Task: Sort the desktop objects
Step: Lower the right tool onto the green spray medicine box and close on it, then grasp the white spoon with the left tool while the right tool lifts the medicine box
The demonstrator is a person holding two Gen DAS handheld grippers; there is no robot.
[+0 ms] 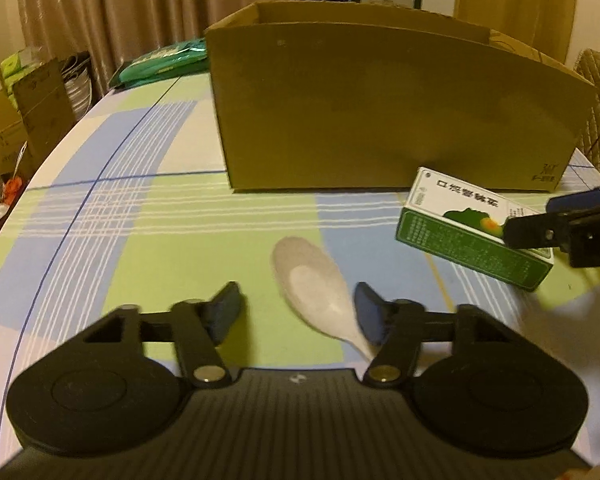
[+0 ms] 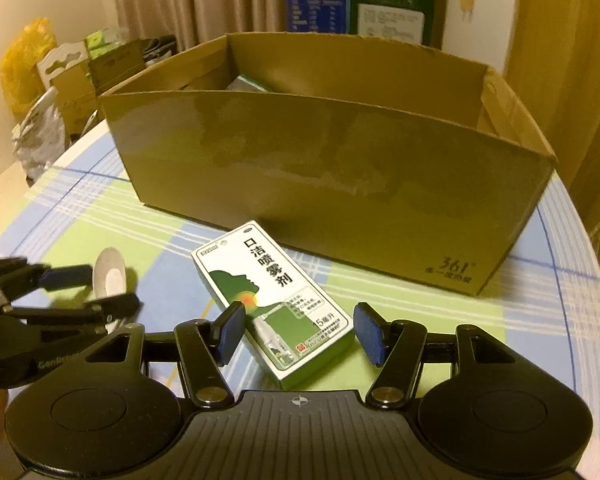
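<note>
The left tool (image 1: 296, 312) hangs low over the desk (image 1: 140, 216), level and pointing toward the cardboard box (image 1: 380, 112), its fingers spread apart around a white spoon (image 1: 316, 288). The spoon lies flat on the checked cloth, its handle running under the right-hand pad (image 1: 370, 316).

The right tool (image 2: 298, 330) sits just beside it, also low and aimed at the box, fingers apart on either side of a green and white carton (image 2: 272, 296). The carton lies flat on the desk, just in front of the box. The left-hand pad (image 2: 230, 330) looks very close to the carton's edge; contact cannot be told.
</note>
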